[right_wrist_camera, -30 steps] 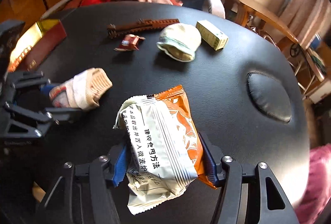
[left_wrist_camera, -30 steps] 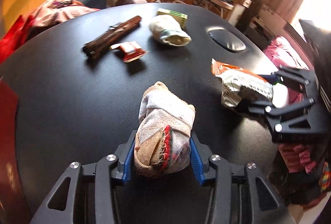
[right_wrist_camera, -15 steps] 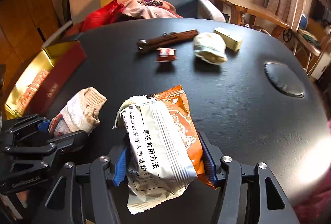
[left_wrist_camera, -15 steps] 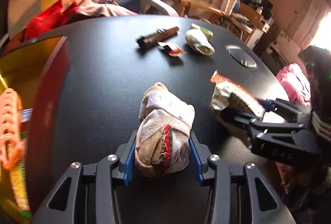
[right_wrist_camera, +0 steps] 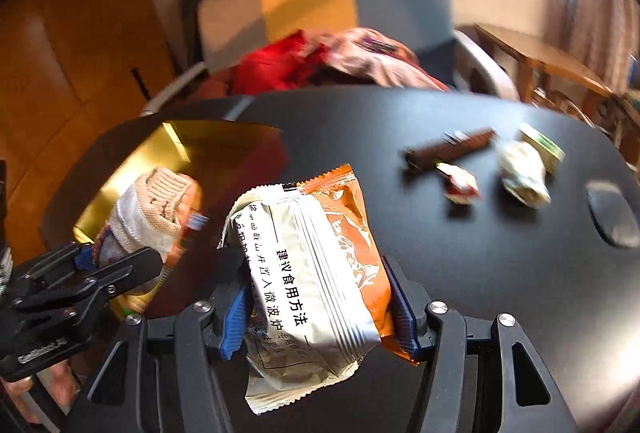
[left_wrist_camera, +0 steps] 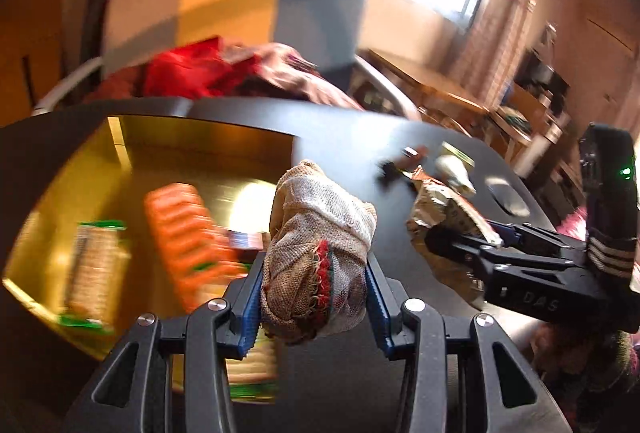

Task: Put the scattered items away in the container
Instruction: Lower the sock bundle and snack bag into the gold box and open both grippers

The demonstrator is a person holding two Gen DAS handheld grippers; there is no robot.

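My left gripper (left_wrist_camera: 312,297) is shut on a rolled beige sock (left_wrist_camera: 316,253) with a red stripe, held over the near right edge of the gold-lined box (left_wrist_camera: 132,169). In the right wrist view that sock (right_wrist_camera: 148,209) hangs over the box (right_wrist_camera: 184,145) at the left. My right gripper (right_wrist_camera: 320,297) is shut on a silver and orange snack packet (right_wrist_camera: 308,265), above the black table just right of the box. Orange and green snack packs (left_wrist_camera: 180,233) lie inside the box.
On the black table (right_wrist_camera: 400,233) farther right lie a brown strap (right_wrist_camera: 452,149), a small red wrapper (right_wrist_camera: 460,185), a pale rolled sock (right_wrist_camera: 524,173) and a small green-yellow box (right_wrist_camera: 544,145). A chair with red and pink clothes (right_wrist_camera: 320,61) stands behind the table.
Both grippers have swung left and risen with their loads. The gold box, earlier at the left edge, now lies under the sock. The loose items have slid off to the far right.
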